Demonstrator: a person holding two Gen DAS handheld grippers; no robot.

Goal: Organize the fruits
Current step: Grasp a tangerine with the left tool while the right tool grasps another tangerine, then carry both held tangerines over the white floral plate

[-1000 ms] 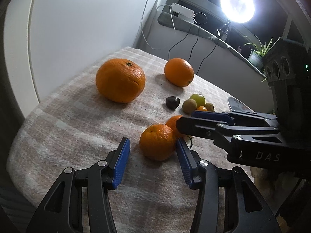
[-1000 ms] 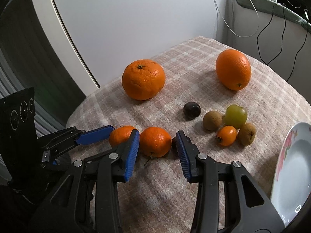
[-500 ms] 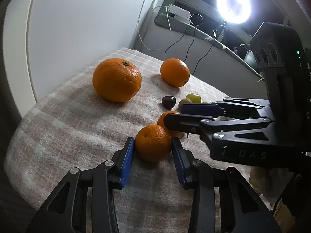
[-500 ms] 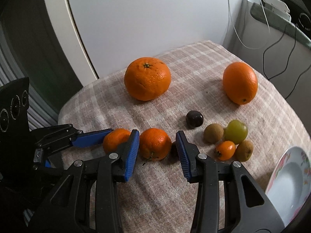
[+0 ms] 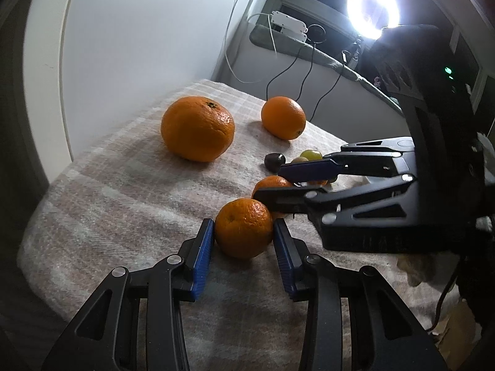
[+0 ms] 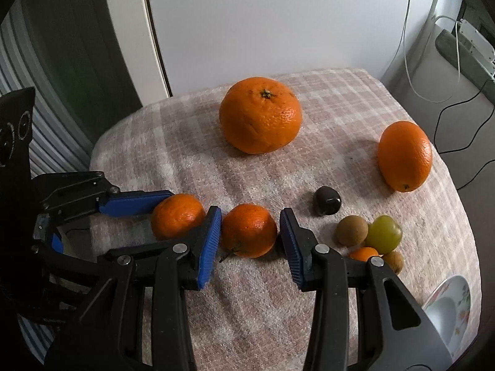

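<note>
Left gripper (image 5: 243, 238) clamped on a mandarin (image 5: 243, 227), right gripper (image 6: 250, 232) pinching a second mandarin (image 6: 249, 229) beside it; both fruits sit near the front edge of the checked cloth (image 6: 324, 293).

Nubby checked cloth (image 6: 355, 99); dimpled large orange (image 6: 260, 114); glossy dark fruit (image 6: 327, 201).

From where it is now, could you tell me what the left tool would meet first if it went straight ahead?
The left tool already has a small mandarin between its pads, so it would meet that first. A second mandarin, between the right tool's pads, sits just behind.
</note>
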